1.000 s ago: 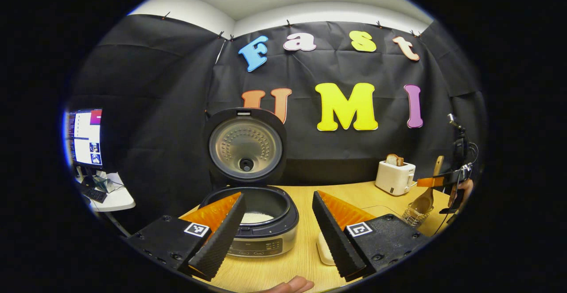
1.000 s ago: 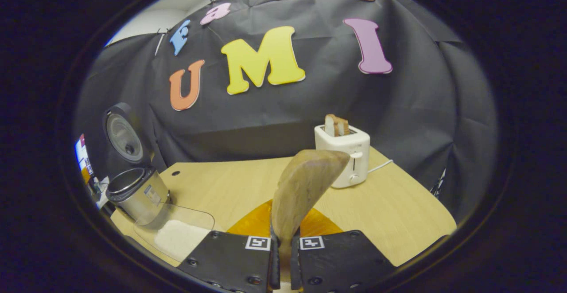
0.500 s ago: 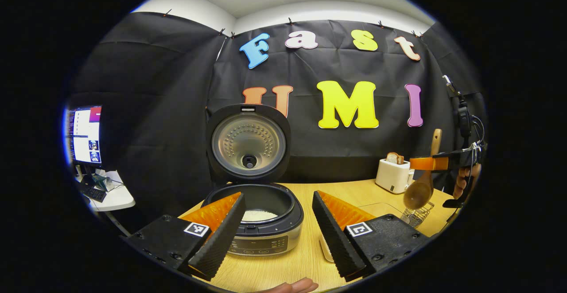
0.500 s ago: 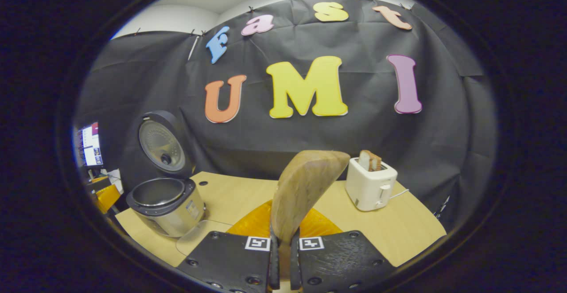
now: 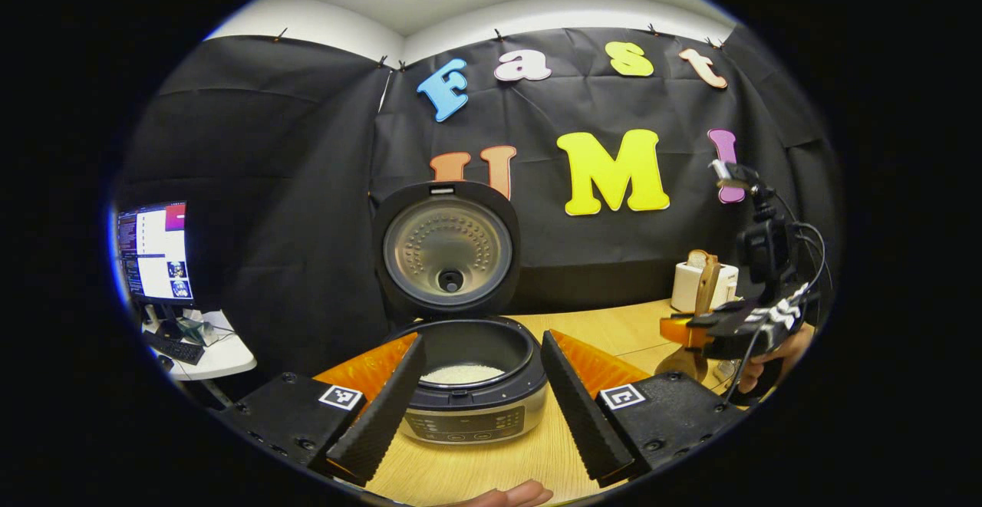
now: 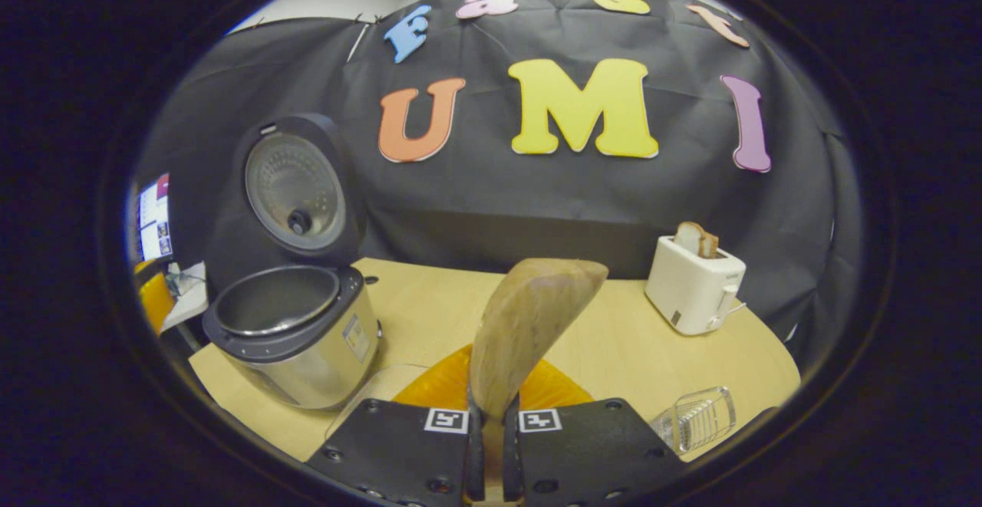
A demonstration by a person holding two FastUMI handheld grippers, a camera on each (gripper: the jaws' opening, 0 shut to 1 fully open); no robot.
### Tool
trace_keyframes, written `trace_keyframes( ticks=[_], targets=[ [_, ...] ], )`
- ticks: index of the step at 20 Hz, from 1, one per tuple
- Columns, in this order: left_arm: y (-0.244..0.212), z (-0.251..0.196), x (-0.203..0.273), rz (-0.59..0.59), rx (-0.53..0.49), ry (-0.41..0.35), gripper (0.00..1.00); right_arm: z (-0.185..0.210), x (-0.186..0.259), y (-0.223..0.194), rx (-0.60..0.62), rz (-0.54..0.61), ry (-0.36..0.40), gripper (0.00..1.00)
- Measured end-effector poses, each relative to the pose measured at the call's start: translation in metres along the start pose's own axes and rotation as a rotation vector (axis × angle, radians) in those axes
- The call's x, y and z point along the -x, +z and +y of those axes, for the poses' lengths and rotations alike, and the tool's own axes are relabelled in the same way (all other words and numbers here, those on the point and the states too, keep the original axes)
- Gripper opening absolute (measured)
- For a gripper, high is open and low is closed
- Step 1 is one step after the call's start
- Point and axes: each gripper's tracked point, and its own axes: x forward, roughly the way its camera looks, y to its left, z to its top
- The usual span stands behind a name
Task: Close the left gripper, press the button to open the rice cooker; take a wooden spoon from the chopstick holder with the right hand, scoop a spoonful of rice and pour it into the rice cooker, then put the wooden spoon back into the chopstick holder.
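Right gripper (image 6: 491, 446) clamped on the brown wooden spoon (image 6: 529, 323); left gripper (image 5: 479, 392) spread wide before the open rice cooker.

In the right gripper view both fingers pinch the spoon's neck, its long axis running straight out along the fingers, the bowl end pointing forward and up over the light wooden table (image 6: 637, 346). In the left gripper view the handle (image 5: 706, 284) sticks upward, bowl down. The silver, black-rimmed rice cooker (image 6: 295, 342) stands at the table's left, lid (image 5: 447, 246) upright, white rice (image 5: 460, 373) in the pot. The wire chopstick holder (image 6: 694, 417) sits near the right gripper, the white toaster (image 6: 694, 284) farther back.
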Motion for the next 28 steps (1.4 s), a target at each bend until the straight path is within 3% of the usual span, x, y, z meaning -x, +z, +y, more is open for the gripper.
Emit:
trace_keyframes(
  ticks=[3, 8, 15, 20, 25, 28],
  targets=[
    [-0.002, 0.001, -0.003, 0.006, -0.008, 0.002, 0.96, -0.005, -0.008, -0.022, -0.011, 0.064, -0.014, 0.1],
    [-0.006, -0.001, -0.005, 0.022, -0.009, 0.001, 0.96, -0.025, -0.012, -0.032, 0.034, 0.082, -0.113, 0.09],
    [-0.015, -0.003, -0.012, 0.045, 0.005, -0.01, 0.96, 0.021, -0.013, -0.048, 0.02, 0.145, -0.056, 0.09],
    [-0.023, -0.008, -0.019, 0.073, 0.045, -0.031, 0.96, 0.035, -0.012, -0.048, -0.017, 0.147, -0.057, 0.1],
    [-0.025, -0.01, -0.021, 0.08, 0.063, -0.045, 0.96, 0.042, -0.011, -0.048, -0.118, 0.146, -0.025, 0.09],
    [-0.023, -0.011, -0.019, 0.076, 0.074, -0.052, 0.96, 0.049, -0.011, -0.05, -0.243, 0.142, 0.06, 0.09]
  ],
)
